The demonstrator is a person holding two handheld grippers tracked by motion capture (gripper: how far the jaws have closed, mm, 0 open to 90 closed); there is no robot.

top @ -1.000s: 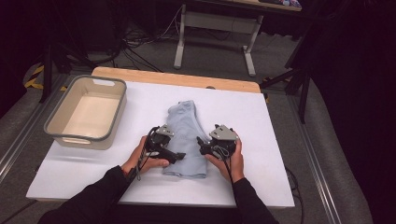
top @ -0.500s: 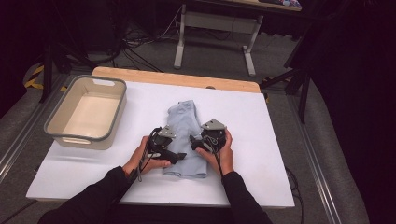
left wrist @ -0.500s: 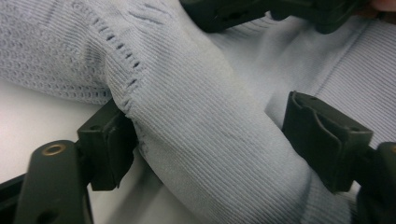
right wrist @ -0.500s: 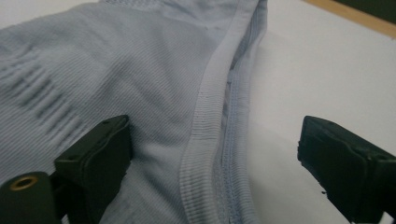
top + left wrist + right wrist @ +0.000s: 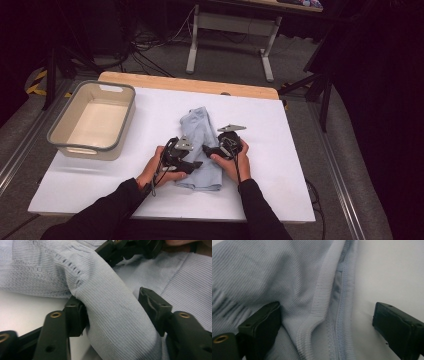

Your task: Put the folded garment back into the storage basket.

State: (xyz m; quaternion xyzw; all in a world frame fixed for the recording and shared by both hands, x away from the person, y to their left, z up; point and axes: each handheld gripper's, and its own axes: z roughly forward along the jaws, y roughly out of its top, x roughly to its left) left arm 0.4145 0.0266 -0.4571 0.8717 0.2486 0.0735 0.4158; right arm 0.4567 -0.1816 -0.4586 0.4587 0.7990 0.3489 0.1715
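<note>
While its fingers have just been closing, left gripper (image 5: 113, 315) straddles garment (image 5: 117, 322).

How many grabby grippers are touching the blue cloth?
2. The left gripper is at the light blue cloth's near left edge, a fold between its jaws. The right gripper is at its right edge, jaws open around the hem.

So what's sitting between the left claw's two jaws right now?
A raised fold of the light blue garment lies between them in the left gripper view. The left claw has just been closing; one jaw touches the fold, the other stands apart.
</note>
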